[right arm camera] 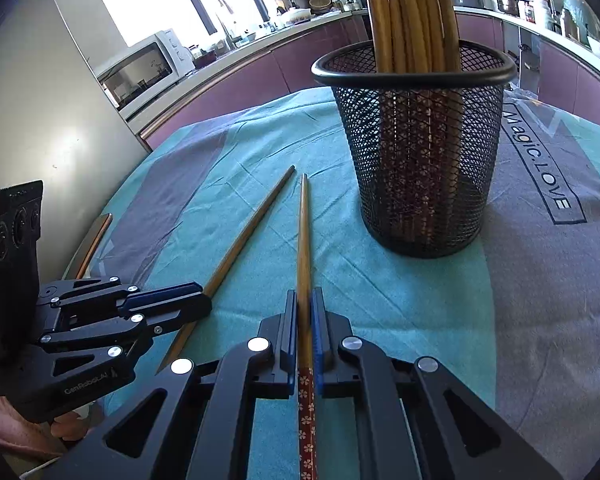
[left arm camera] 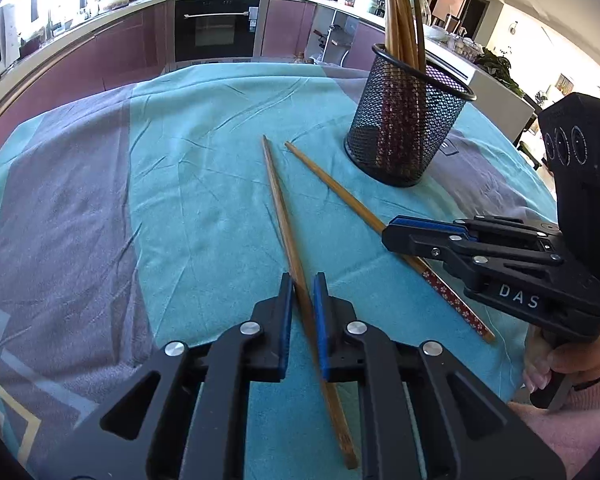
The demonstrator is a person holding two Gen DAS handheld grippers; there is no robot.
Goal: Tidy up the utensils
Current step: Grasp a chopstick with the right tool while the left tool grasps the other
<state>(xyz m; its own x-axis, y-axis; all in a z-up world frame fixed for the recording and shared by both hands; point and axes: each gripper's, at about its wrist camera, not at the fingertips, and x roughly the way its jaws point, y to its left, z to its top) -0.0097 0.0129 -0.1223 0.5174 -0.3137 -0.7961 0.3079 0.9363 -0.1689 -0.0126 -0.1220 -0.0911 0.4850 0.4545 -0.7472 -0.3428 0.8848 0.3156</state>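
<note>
Two wooden chopsticks lie on the teal and grey cloth. My left gripper (left arm camera: pixel 303 280) has its jaws around the plain chopstick (left arm camera: pixel 280 200), with a small gap still showing at the pads; it also shows in the right wrist view (right arm camera: pixel 244 236). My right gripper (right arm camera: pixel 305 296) is shut on the chopstick with the red flower-patterned end (right arm camera: pixel 303 232), which also shows in the left wrist view (left arm camera: pixel 340 188). A black mesh holder (left arm camera: pixel 408 120) with several chopsticks upright in it stands just beyond, close in the right wrist view (right arm camera: pixel 420 152).
The cloth (left arm camera: pixel 180 160) covers a round table; it carries the print "Magic LOVE" (right arm camera: pixel 540 164) right of the holder. Kitchen counters (left arm camera: pixel 100 12), an oven (left arm camera: pixel 216 28) and a microwave (right arm camera: pixel 148 64) stand behind. A pillar (right arm camera: pixel 40 100) rises at the left.
</note>
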